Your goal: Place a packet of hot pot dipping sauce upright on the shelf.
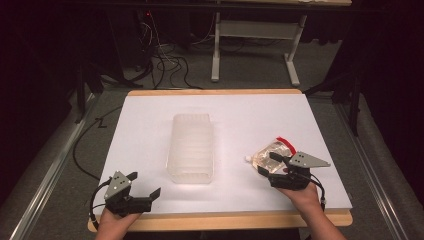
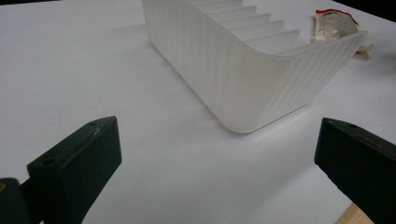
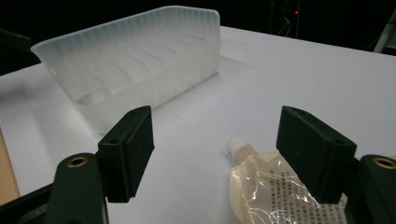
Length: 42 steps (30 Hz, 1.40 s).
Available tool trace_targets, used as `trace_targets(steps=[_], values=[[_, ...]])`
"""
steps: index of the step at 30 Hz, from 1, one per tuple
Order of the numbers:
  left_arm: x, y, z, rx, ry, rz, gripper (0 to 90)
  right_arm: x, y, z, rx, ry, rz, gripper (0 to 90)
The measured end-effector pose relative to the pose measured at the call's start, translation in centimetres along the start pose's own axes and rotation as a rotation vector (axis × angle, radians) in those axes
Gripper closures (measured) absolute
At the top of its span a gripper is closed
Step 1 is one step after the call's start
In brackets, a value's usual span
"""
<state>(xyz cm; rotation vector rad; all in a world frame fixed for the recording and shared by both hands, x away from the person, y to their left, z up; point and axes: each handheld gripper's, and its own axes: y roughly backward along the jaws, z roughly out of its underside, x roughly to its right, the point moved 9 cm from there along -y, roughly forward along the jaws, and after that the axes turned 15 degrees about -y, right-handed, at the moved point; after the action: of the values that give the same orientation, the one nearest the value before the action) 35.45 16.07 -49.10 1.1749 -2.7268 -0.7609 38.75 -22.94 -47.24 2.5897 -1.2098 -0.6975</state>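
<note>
High view: a white counter (image 1: 150, 125) with a wooden edge carries a translucent ribbed bin (image 1: 191, 147) at its middle, long axis running away from me, open side up and empty, with shallow ridges across its floor. To the bin's right, well apart from it, lies a clear spouted pouch (image 1: 267, 155) of pale liquid with a red strip at its far end and a white cap pointing toward the bin. My left gripper (image 1: 145, 187) rests at the near left corner of the counter, its jaws spread wide and grasping nothing — in the left gripper view the two black jaws (image 2: 219, 172) frame bare counter, the bin's (image 2: 243, 70) rounded near corner ahead and the pouch (image 2: 334, 25) beyond it. My right gripper (image 1: 270, 162) sits over the near end of the pouch, jaws likewise released — in the right gripper view the jaws (image 3: 215, 158) stand apart on either side of the pouch's (image 3: 268, 196) capped spout, the right jaw overlapping its edge; I cannot tell whether it touches. The bin (image 3: 135, 79) lies farther off to the left.
</note>
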Motion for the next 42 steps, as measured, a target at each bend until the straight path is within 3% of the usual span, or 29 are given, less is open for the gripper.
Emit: trace_targets(steps=[12,27,35,42], values=[[0.2,-0.2,-0.1,-0.001,-0.006,0.011,1.2,0.5,0.3,0.0,0.006,-0.014,0.011,29.9],[0.3,-0.2,-0.1,-0.002,-0.012,0.015,1.2,3.4,1.7,-0.5,0.031,-0.058,0.078,34.9],[0.2,-0.2,-0.2,0.001,-0.004,0.012,1.2,4.3,1.6,0.3,-0.022,-0.078,0.09,43.9],[0.2,-0.2,-0.2,0.001,-0.006,0.013,1.3,4.1,0.7,1.8,-0.142,-0.075,0.069,57.6]])
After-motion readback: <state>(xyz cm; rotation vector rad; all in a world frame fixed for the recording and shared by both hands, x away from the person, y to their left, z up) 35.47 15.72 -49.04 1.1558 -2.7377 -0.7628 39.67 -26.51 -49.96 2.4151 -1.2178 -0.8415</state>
